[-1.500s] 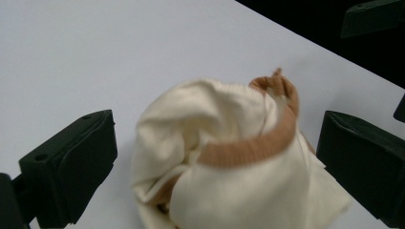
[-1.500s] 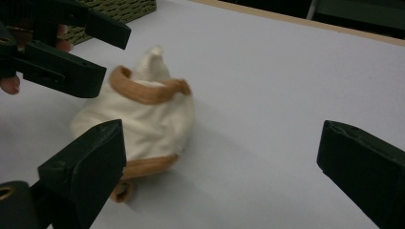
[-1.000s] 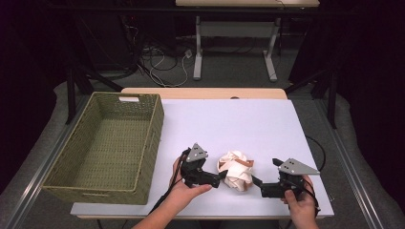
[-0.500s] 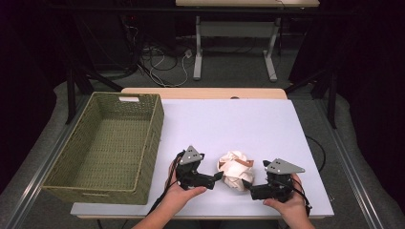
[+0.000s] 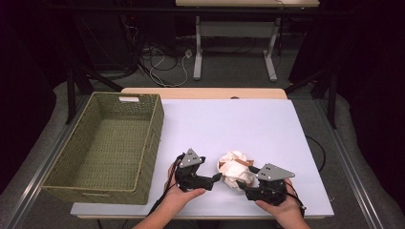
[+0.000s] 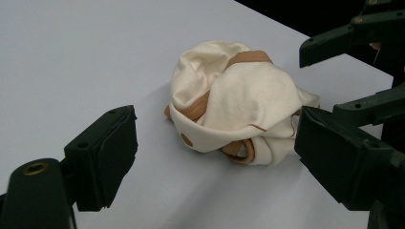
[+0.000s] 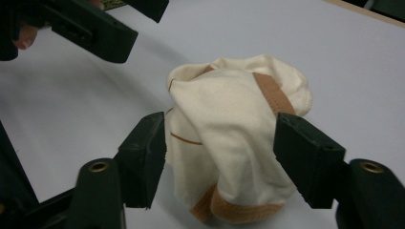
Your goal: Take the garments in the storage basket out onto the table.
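A crumpled cream cloth (image 5: 234,167) with tan trim lies near the front of the white table (image 5: 229,119). My right gripper (image 5: 242,183) comes at it from the right. In the right gripper view the cloth (image 7: 229,95) fills the gap of that gripper (image 7: 222,140); the jaws have just been closing and both pads (image 7: 148,152) touch it. My left gripper (image 5: 216,179) points at the cloth from the left. Its jaws have just been closing a little, but in the left gripper view they (image 6: 215,136) stand wide with the cloth (image 6: 239,100) just ahead, unpressed.
A woven green basket (image 5: 153,129) stands on the table's left part with nothing visible in it. The right gripper's jaws (image 6: 353,33) show at the top right of the left gripper view. The table's front edge runs just below both hands.
The right gripper has slid left to the cloth and its jaws have narrowed around it. The left gripper has barely shifted and its jaws have narrowed slightly.
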The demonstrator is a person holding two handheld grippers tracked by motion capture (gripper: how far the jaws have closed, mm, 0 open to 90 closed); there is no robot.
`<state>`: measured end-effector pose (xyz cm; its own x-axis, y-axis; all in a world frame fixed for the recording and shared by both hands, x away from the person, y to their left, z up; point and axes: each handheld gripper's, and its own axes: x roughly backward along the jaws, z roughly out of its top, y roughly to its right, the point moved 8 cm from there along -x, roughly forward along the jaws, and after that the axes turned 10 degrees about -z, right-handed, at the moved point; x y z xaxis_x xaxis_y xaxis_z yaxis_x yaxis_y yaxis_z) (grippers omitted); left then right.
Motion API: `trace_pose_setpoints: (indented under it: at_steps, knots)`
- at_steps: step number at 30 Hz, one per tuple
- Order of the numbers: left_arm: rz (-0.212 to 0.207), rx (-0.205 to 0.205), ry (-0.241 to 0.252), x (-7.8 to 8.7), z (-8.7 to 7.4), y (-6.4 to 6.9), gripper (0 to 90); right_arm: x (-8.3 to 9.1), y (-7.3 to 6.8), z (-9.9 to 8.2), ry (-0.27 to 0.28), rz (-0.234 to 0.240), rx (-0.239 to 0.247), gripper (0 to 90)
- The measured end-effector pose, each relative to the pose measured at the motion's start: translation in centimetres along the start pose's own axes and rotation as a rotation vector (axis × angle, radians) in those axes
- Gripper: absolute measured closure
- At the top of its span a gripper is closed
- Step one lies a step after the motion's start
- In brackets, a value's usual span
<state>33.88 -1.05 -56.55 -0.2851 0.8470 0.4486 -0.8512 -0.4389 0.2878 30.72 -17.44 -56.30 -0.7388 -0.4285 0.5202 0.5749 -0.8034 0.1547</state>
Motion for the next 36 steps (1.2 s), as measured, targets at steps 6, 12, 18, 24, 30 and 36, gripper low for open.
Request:
trace_pose_setpoints:
  at_steps: [6, 12, 18, 24, 30, 36]
  knots:
    - [0.012, 0.004, 0.01, 0.0, 0.2, -0.1, 15.1, -0.3, -0.4, -0.6, -0.015, 0.022, 0.029, 57.5]
    - [0.015, 0.003, 0.003, 0.1, 0.1, -0.1, 15.1, -0.5, -0.2, -0.8, -0.024, 0.003, 0.041, 83.9]
    - [0.011, -0.001, -0.003, -0.1, 0.0, -0.1, 15.1, -0.3, 0.5, -0.7, -0.019, 0.011, -0.018, 89.0]
    - [0.012, -0.008, -0.011, -0.2, -0.2, 0.1, 15.2, 0.1, 1.3, -0.2, 0.019, -0.004, -0.053, 89.6]
    - [0.01, -0.009, -0.009, -0.3, 0.1, 0.3, 15.3, 0.6, 1.6, 0.7, 0.021, 0.027, -0.074, 89.8]
    - [0.014, -0.003, 0.006, 0.1, 0.6, 0.2, 15.2, 0.9, 1.5, 3.0, 0.031, 0.066, -0.042, 90.0]
